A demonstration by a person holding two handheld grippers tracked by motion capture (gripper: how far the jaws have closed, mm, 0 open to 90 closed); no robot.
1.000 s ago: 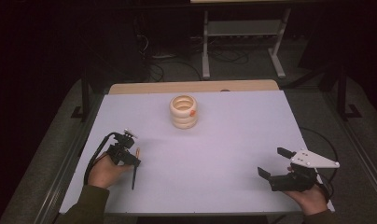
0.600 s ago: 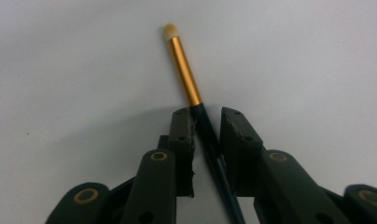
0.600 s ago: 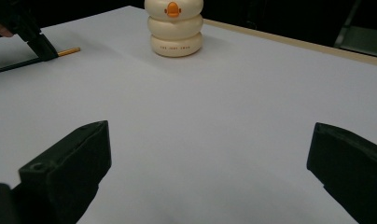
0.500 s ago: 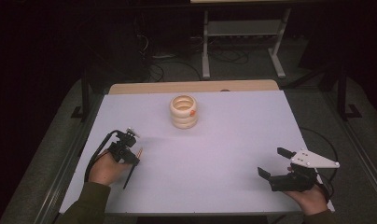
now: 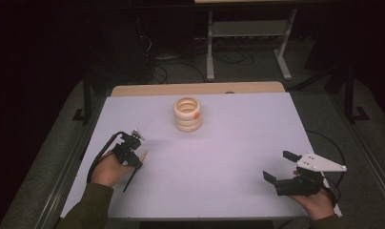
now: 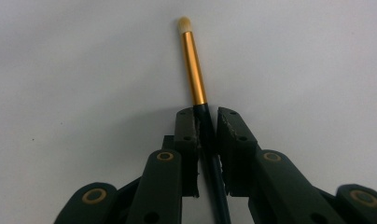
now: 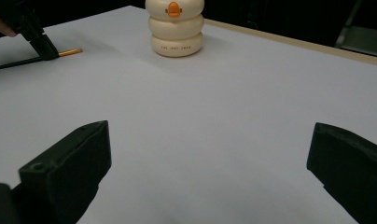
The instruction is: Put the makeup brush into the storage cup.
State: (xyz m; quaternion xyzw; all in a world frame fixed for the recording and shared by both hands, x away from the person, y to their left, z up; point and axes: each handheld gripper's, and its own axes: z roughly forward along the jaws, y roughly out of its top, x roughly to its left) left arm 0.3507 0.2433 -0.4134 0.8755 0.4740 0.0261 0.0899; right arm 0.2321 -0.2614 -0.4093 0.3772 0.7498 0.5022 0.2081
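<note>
The slim brush (image 6: 194, 70) is pinched by the just-closing left gripper (image 6: 207, 122) at its dark handle, just behind the gold ferrule; tip ahead. Judged light, stiff, slippery. The right gripper (image 7: 207, 154) is held wide, empty

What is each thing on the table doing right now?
left gripper: jaws have just been closing, now shut on the brush handle.
brush: gripped by its black handle, gold band and pale tip pointing out past the jaws.
right gripper: open wide, nothing between its jaws.
cream ring holder: standing upright near the table's far edge, untouched, orange mark on its side.
table: white top, bare in the middle.
</note>
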